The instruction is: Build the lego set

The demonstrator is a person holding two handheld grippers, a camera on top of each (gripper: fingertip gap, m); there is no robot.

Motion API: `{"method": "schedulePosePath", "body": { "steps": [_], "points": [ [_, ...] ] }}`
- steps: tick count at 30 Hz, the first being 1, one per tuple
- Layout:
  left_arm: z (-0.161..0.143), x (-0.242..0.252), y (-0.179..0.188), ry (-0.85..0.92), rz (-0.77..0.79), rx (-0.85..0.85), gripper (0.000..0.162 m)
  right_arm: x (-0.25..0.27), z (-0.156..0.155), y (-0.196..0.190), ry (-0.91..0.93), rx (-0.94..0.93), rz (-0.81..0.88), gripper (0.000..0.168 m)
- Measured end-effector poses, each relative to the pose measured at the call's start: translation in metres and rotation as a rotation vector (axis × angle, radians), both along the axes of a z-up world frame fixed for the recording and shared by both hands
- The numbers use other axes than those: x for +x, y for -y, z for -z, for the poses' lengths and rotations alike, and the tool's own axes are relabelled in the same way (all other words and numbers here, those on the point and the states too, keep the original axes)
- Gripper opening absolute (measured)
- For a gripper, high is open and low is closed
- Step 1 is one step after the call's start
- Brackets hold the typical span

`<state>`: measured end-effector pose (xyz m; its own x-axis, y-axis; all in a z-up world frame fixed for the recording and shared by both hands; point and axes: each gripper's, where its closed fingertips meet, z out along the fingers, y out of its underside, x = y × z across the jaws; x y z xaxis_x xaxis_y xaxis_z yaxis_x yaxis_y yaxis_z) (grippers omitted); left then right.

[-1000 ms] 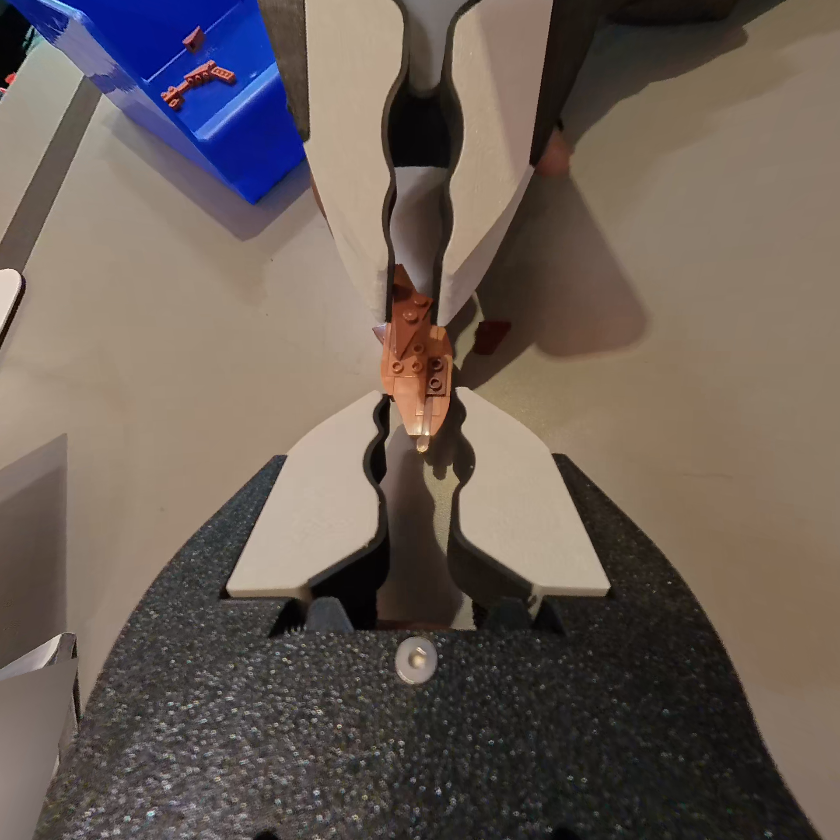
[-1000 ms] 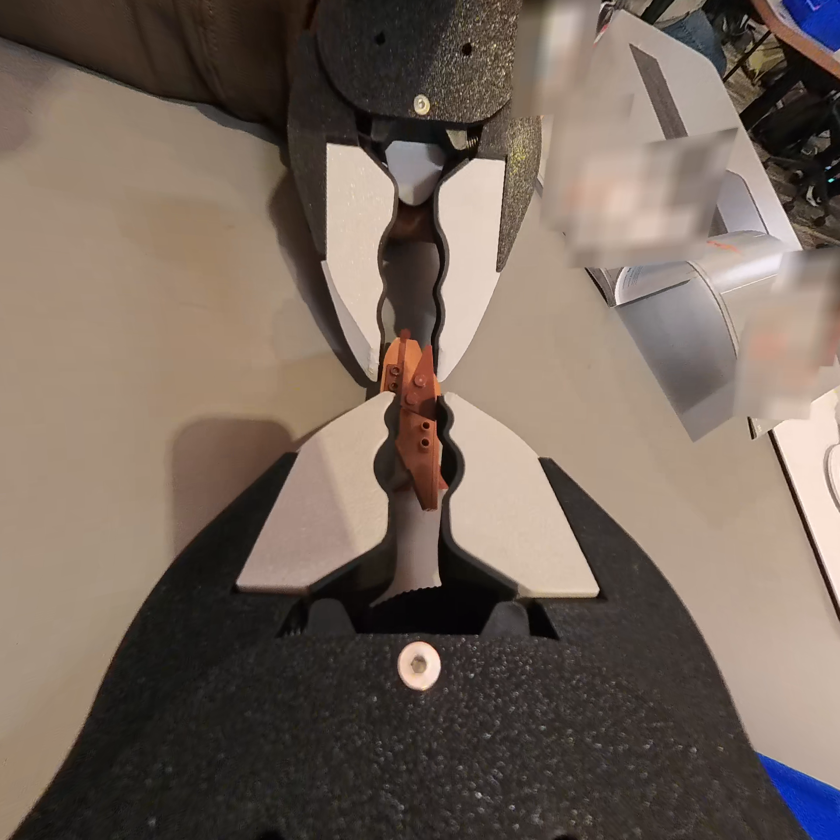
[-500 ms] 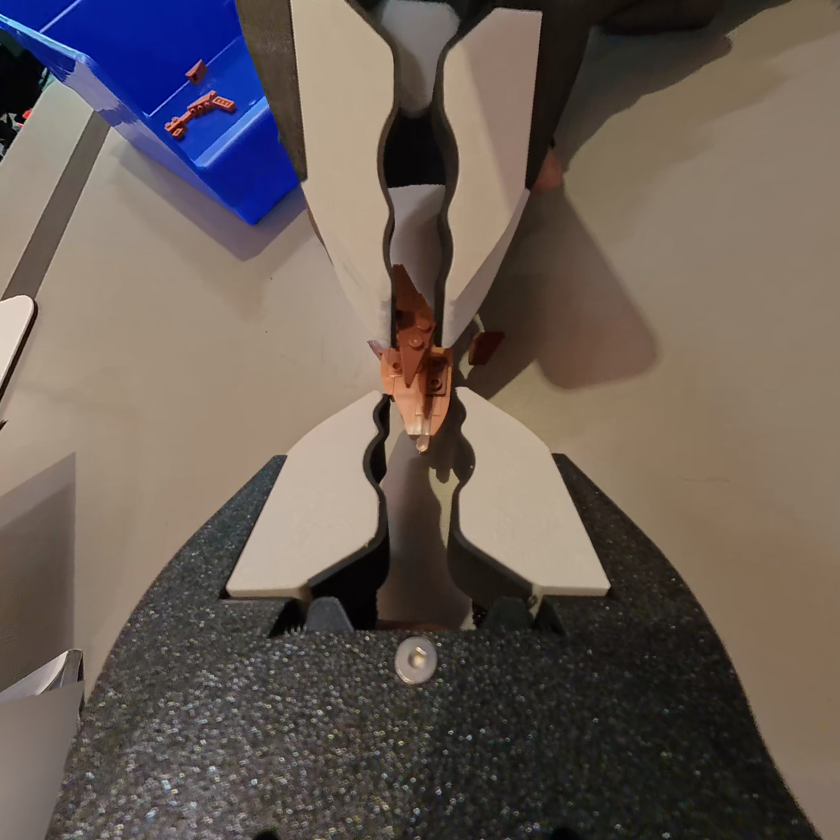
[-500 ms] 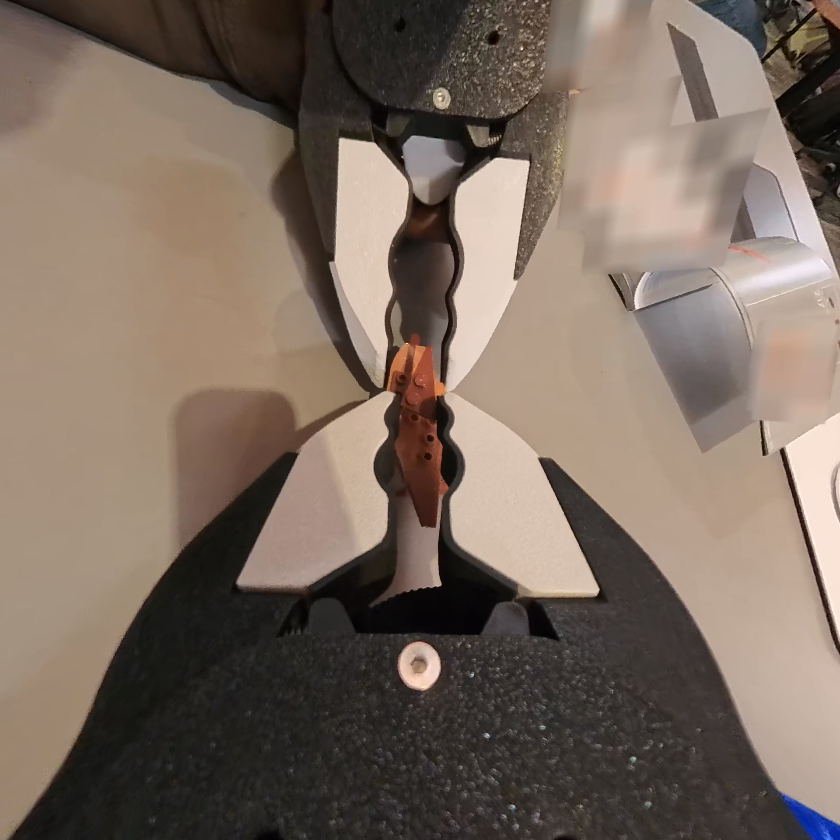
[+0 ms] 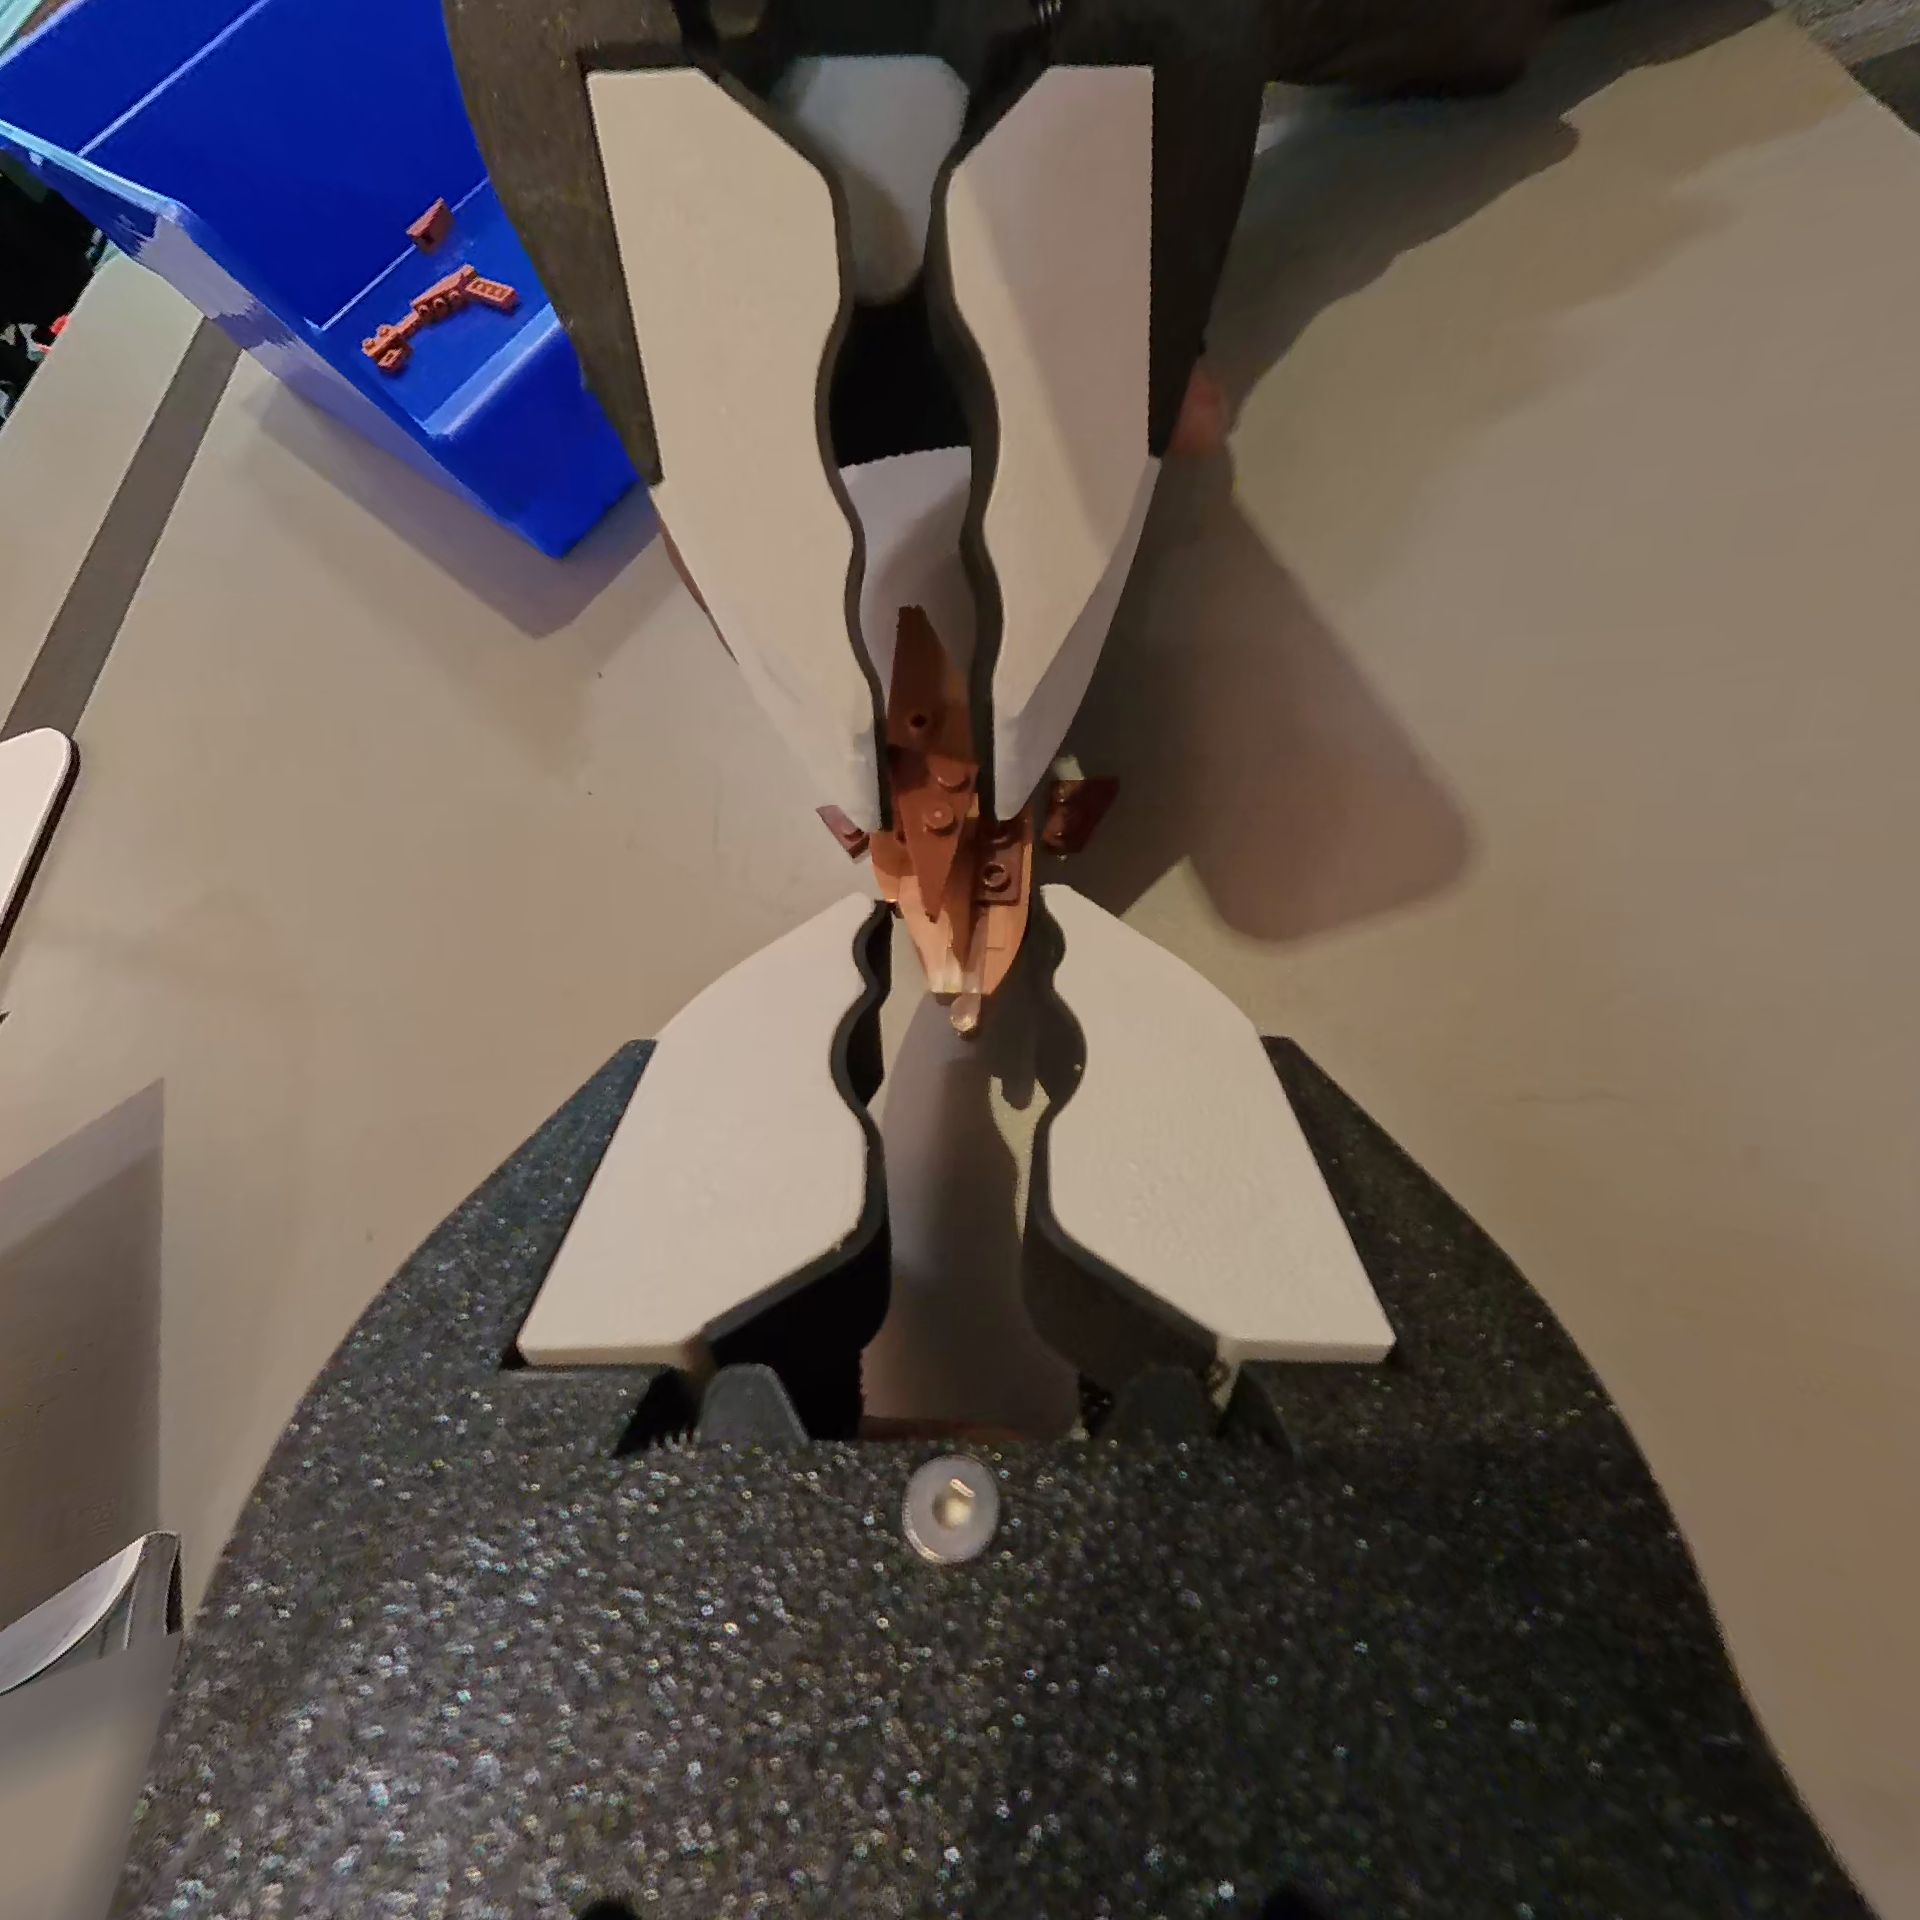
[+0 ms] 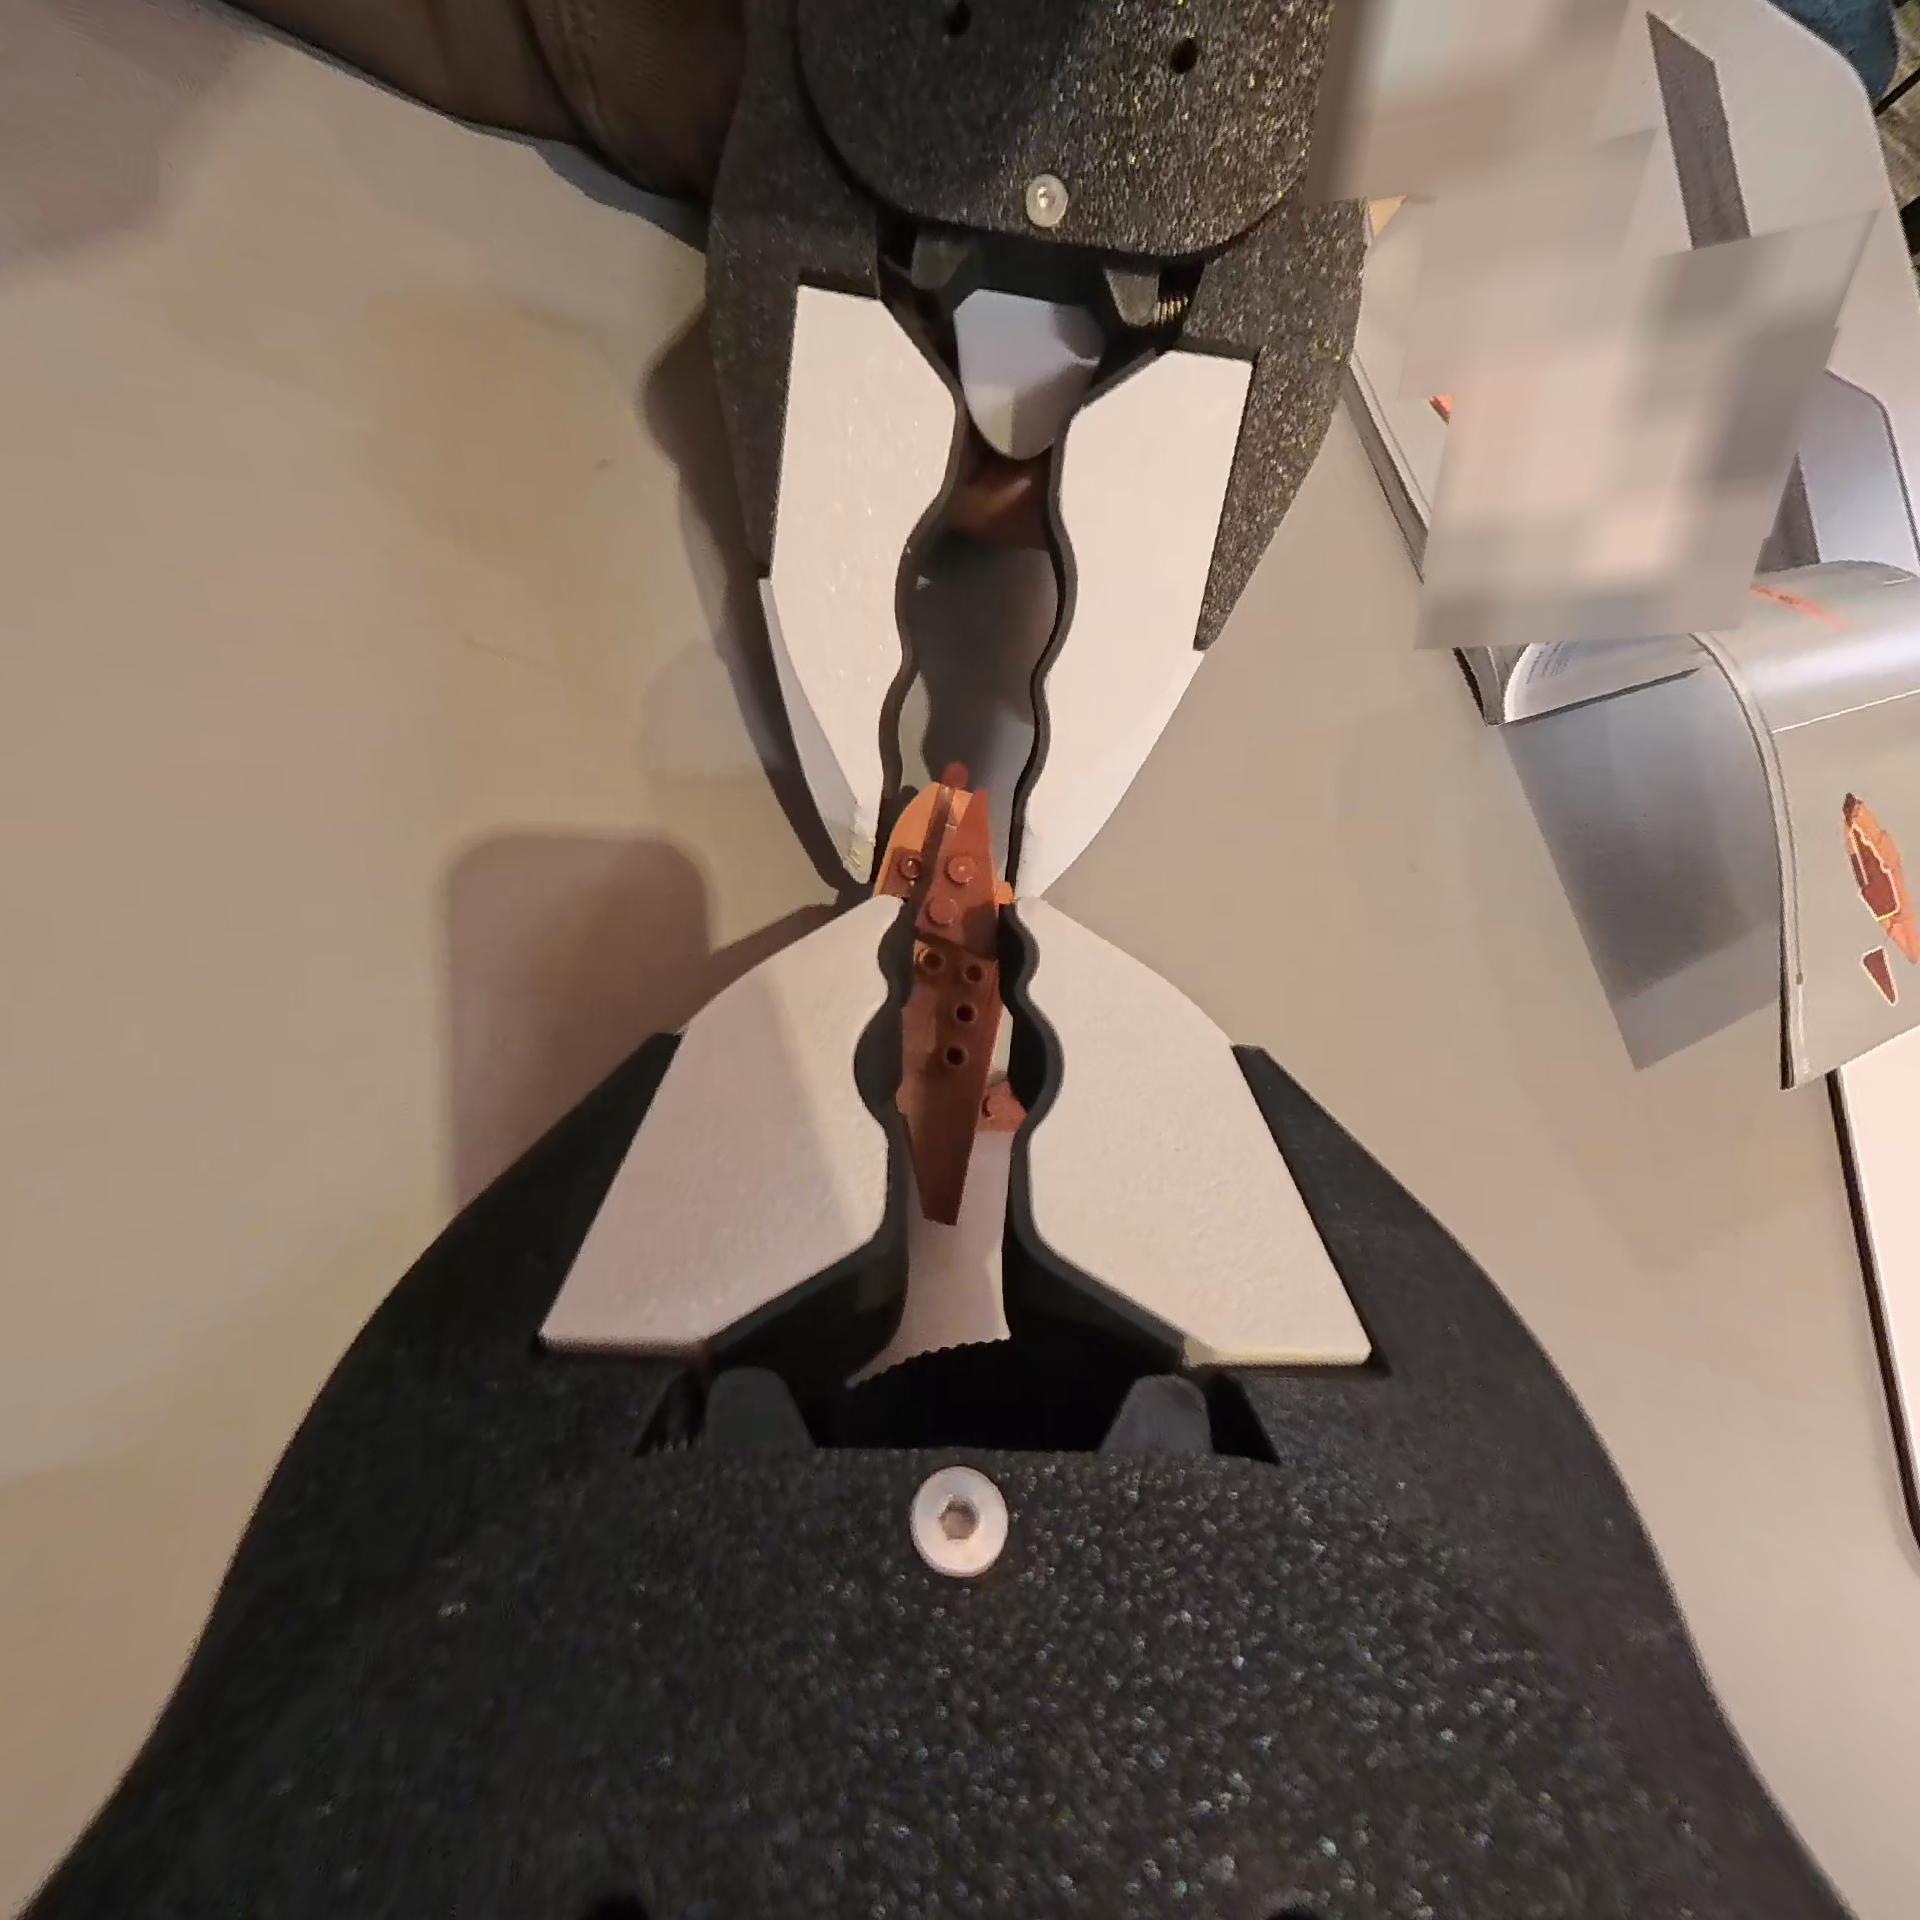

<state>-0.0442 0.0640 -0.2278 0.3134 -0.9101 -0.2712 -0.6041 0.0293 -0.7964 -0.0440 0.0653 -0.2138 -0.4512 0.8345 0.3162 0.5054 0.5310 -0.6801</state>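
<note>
My two grippers meet tip to tip above the tan table. My left gripper [image 5: 961, 899] is shut on a small orange-brown lego assembly [image 5: 987, 914] with a clear tip that points back at its camera. My right gripper [image 6: 958, 914] is shut on a dark brown wedge plate [image 6: 951, 1039] that lies against the top of that assembly. In the left wrist view the right gripper [image 5: 940, 810] comes in from the top. In the right wrist view the left gripper [image 6: 940, 862] comes in from the top, with the orange assembly [image 6: 920, 842] between its tips.
A blue bin [image 5: 312, 208] with a few brown lego pieces [image 5: 442, 312] stands at the far left. A loose brown piece [image 5: 1081, 816] lies on the table just behind the grippers. An open instruction booklet [image 6: 1662, 831] lies to the right, and a white board [image 5: 31, 810] to the left.
Both grippers stay shut and tip to tip. They have shifted slightly together, and the brown wedge plate now overlaps the orange assembly a little more.
</note>
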Motion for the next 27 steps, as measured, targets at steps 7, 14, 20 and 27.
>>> {"method": "schedulePosePath", "body": {
  "steps": [7,14,20,27],
  "points": [
    [0.000,0.001,0.001,0.001,0.006,0.002,0.025,0.000,0.000,0.000,-0.001,-0.014,-0.006,0.017],
    [-0.003,-0.001,0.000,0.026,-0.002,-0.006,0.025,0.005,-0.013,0.000,-0.088,0.008,-0.009,0.022],
    [-0.006,-0.002,0.000,0.050,-0.007,-0.006,0.025,0.013,-0.016,0.002,-0.158,0.028,0.025,0.022],
    [-0.007,-0.002,0.000,0.054,-0.005,-0.007,0.025,0.016,-0.003,0.012,-0.109,0.059,0.003,0.021]
  ]
}}
